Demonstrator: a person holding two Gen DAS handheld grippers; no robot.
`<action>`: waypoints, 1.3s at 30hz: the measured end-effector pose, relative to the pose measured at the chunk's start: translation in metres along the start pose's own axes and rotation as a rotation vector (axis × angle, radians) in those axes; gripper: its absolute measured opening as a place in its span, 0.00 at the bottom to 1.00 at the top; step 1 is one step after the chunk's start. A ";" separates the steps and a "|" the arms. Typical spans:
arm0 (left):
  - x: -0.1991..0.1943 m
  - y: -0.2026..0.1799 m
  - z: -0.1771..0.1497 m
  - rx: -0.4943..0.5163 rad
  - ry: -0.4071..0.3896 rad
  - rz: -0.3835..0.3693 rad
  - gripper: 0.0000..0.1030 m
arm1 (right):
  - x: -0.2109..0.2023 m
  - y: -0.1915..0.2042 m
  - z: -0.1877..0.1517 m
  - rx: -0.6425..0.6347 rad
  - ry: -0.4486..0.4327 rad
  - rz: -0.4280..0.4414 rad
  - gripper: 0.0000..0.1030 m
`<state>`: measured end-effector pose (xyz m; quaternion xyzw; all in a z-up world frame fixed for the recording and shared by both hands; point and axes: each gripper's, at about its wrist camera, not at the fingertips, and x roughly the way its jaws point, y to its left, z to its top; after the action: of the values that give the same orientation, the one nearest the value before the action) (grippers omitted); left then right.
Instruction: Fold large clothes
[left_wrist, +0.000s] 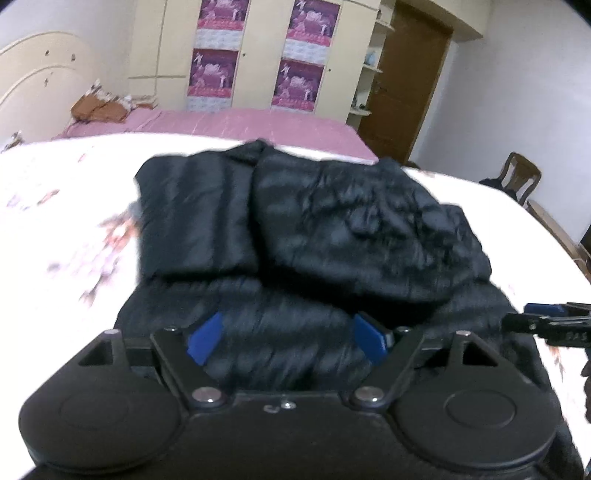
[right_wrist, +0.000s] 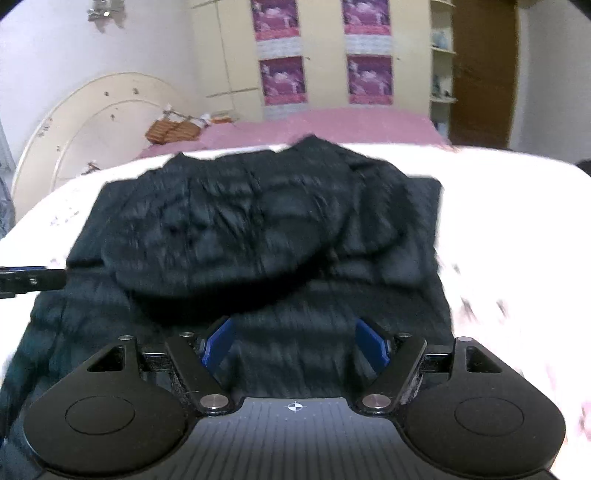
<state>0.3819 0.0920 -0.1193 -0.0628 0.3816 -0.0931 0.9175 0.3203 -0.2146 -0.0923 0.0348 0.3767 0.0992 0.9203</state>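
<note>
A black quilted jacket (left_wrist: 332, 221) lies on the white flowered sheet (left_wrist: 55, 206), its sleeves and sides folded in over the body. My left gripper (left_wrist: 287, 341) hovers over the jacket's near edge, blue pads (left_wrist: 205, 341) wide apart and nothing pinched between them. In the right wrist view the same jacket (right_wrist: 240, 229) fills the middle. My right gripper (right_wrist: 295, 343) is also open above the near part, with only fabric below. Each gripper shows in the other's view: the right gripper (left_wrist: 546, 325) at the right edge, the left gripper (right_wrist: 29, 278) at the left edge. Both views are motion-blurred.
Behind the white sheet (right_wrist: 517, 206) is a bed with a pink cover (left_wrist: 240, 125) and a cream headboard (left_wrist: 33, 74). A wardrobe with purple posters (left_wrist: 214, 70), a brown door (left_wrist: 406, 85) and a wooden chair (left_wrist: 517, 177) stand further back.
</note>
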 end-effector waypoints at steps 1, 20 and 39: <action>-0.005 0.005 -0.008 -0.008 0.010 0.006 0.75 | -0.006 0.000 -0.008 0.004 0.007 -0.013 0.70; -0.106 0.053 -0.149 -0.169 0.174 0.090 0.76 | -0.112 -0.035 -0.151 0.129 0.123 -0.198 1.00; -0.139 0.057 -0.102 -0.393 0.039 -0.258 0.14 | -0.145 -0.036 -0.116 0.249 0.076 0.093 0.13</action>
<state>0.2198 0.1732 -0.1054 -0.2868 0.3991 -0.1348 0.8604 0.1438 -0.2809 -0.0806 0.1623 0.4188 0.0954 0.8883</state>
